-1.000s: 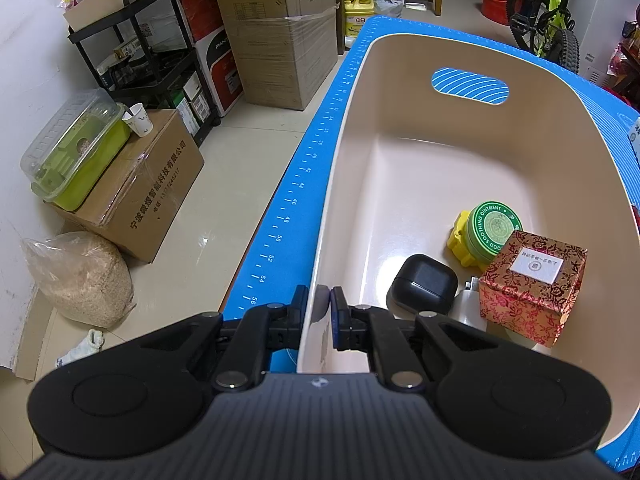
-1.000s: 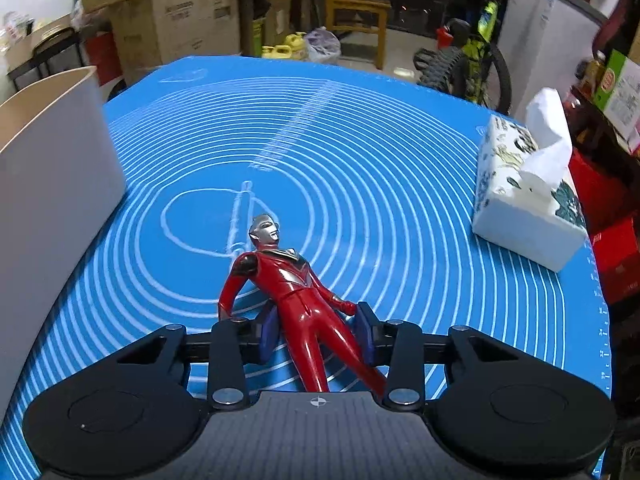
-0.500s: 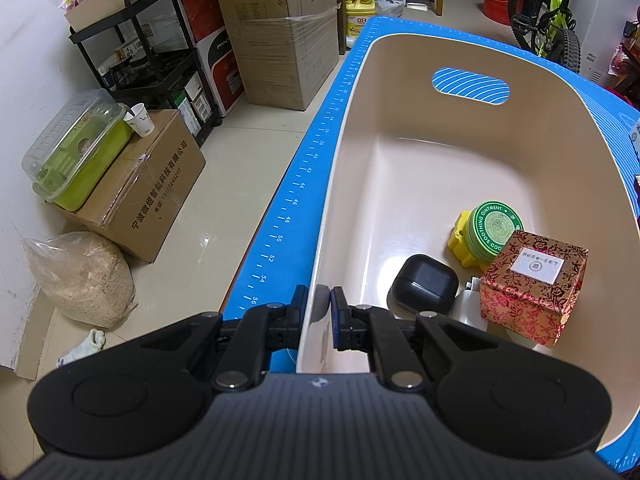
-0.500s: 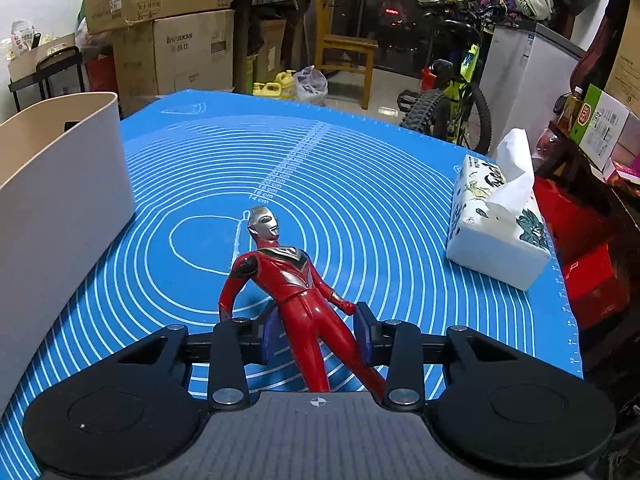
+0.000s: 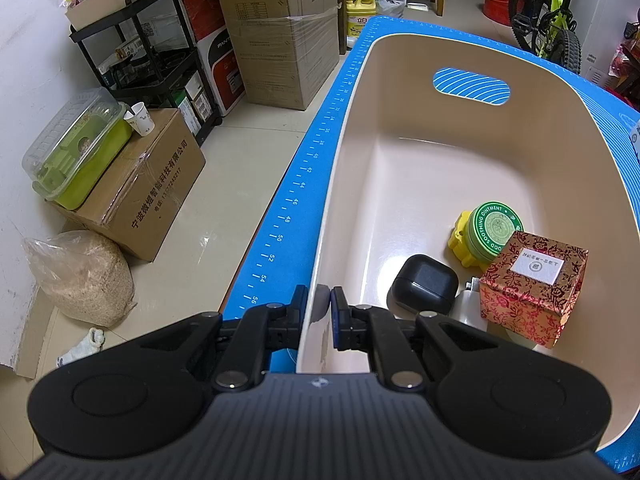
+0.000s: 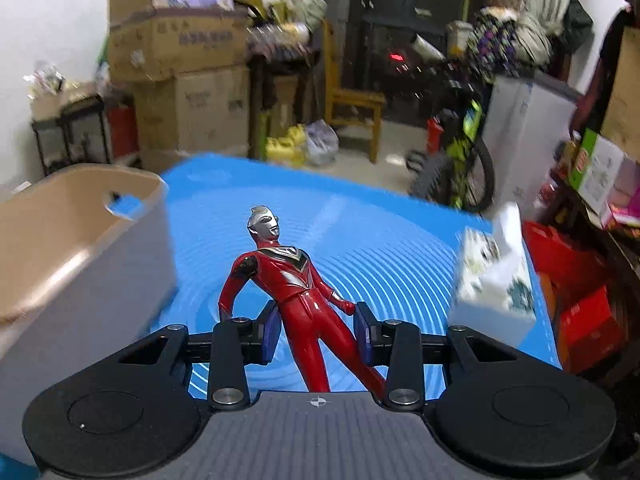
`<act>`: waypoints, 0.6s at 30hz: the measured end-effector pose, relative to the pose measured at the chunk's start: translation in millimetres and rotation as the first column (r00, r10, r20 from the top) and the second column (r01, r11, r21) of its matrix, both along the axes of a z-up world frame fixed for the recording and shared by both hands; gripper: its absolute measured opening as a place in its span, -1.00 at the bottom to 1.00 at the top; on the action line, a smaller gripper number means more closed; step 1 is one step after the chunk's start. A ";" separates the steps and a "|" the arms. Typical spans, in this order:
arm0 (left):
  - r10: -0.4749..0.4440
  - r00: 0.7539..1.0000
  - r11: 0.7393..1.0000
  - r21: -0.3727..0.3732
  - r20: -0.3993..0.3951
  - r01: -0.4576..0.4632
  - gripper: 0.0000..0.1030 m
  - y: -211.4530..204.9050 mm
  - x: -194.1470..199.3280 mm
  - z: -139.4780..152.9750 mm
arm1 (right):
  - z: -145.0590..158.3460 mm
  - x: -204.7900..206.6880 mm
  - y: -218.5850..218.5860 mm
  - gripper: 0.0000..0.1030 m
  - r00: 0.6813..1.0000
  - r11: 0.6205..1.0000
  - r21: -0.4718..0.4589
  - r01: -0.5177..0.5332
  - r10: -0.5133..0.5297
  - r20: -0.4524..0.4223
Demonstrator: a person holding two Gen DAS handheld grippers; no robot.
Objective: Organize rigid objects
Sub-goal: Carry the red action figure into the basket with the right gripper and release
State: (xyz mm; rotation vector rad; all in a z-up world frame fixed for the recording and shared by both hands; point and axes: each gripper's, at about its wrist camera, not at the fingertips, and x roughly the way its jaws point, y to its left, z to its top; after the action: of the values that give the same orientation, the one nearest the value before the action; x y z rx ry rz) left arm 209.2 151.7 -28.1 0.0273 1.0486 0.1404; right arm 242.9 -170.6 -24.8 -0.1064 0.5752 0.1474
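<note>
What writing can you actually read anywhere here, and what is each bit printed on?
"GOOD SOOTHING OINTMENT": lid rim of the round green tin in the beige plastic bin.
"36" to "56", even numbers: ruler edge of the blue silicone mat.
"宁波微煜智能科技有限公司": brown cardboard box on the floor.
"空气净化器": tall cardboard carton.
White label on the red floral gift box: too small to read.
Right wrist view: all lettering blurred.
</note>
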 end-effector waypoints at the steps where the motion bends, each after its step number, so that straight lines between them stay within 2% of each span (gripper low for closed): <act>1: 0.000 1.000 1.000 0.001 0.000 0.000 -0.73 0.1 0.0 0.1 | 7.3 -2.8 6.4 -0.11 1.000 1.000 0.003 -0.019 0.019 0.019; 10: 0.002 1.000 1.000 0.003 0.000 -0.002 -0.73 1.0 -0.9 0.0 | 61.7 -21.4 66.2 -0.11 0.976 0.982 0.054 -0.183 0.175 0.129; 14: 0.002 1.000 1.000 0.005 -0.001 -0.002 -0.73 -0.4 -0.9 0.5 | 69.3 -21.3 95.6 -0.10 0.968 0.968 0.086 -0.234 0.224 0.109; 18: 0.001 1.000 1.000 0.006 -0.001 -0.001 -0.73 -0.4 -1.0 0.5 | 64.4 -20.6 128.7 -0.10 0.960 0.956 0.091 -0.278 0.274 0.058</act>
State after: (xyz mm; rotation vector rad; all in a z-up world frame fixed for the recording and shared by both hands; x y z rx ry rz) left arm 208.3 151.3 -27.6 0.0322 1.0489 0.1449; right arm 222.3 -41.9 39.6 -0.0939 0.5056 0.4439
